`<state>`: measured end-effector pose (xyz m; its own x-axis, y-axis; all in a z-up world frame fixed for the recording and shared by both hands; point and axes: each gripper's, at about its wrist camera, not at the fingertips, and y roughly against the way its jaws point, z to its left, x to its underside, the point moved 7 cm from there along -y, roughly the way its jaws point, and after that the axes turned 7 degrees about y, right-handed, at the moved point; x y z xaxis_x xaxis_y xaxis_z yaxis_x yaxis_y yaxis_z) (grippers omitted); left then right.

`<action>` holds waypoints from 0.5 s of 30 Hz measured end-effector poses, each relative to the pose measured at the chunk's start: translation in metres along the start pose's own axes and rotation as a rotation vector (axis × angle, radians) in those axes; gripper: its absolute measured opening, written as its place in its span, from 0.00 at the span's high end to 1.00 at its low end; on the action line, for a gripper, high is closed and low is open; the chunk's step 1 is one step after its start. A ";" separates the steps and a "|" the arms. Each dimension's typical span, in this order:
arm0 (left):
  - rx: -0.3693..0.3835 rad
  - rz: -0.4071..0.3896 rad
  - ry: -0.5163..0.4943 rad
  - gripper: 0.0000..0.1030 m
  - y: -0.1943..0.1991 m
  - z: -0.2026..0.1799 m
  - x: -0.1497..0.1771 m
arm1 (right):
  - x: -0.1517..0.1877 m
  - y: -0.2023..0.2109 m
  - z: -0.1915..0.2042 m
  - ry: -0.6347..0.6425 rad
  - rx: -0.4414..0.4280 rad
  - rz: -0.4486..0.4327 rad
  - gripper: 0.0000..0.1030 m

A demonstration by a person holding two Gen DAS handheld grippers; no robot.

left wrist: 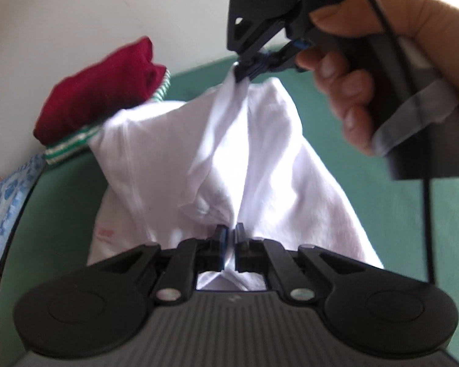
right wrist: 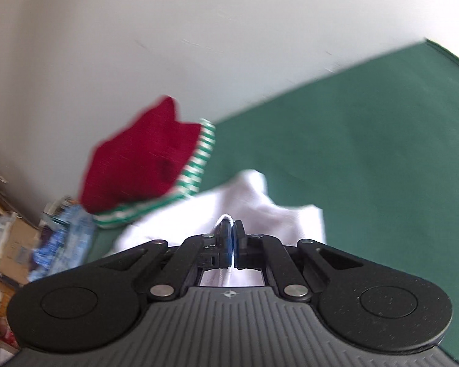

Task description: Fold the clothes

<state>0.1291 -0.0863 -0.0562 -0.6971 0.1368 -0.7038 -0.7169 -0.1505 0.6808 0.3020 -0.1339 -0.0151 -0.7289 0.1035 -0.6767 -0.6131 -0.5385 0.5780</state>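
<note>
Left wrist view: the left tongs [left wrist: 229, 235] are clamped on a bunched edge of the thin white cotton garment [left wrist: 229, 153], which hangs lifted above the green-covered counter [left wrist: 413, 214]. The right tongs [left wrist: 249, 68], in a hand [left wrist: 382, 70], pinch another edge higher up.

Right wrist view: the right tongs are closed on white cloth. Judging from this, keep both grips firm, spread them apart evenly, and lower clear of the folded red garment with green-white striped trim [right wrist: 147, 156].
</note>
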 end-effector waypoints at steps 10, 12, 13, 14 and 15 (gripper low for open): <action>0.040 -0.111 -0.099 0.70 0.062 0.007 0.021 | 0.040 0.030 0.036 0.237 0.005 0.054 0.52; 0.018 -0.126 -0.132 0.54 0.080 0.014 0.034 | 0.048 0.037 0.046 0.294 -0.002 0.064 0.54; 0.001 -0.129 -0.150 0.51 0.087 0.018 0.039 | 0.052 0.041 0.051 0.323 -0.006 0.069 0.54; -0.014 -0.133 -0.164 0.51 0.093 0.022 0.045 | 0.056 0.045 0.056 0.352 -0.009 0.074 0.54; -0.025 -0.134 -0.168 0.50 0.098 0.028 0.051 | 0.061 0.047 0.060 0.378 -0.008 0.074 0.53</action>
<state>0.0230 -0.0668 -0.0200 -0.5892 0.3184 -0.7426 -0.8044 -0.1441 0.5764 0.2103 -0.1031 -0.0016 -0.6068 -0.2508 -0.7542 -0.5592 -0.5397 0.6293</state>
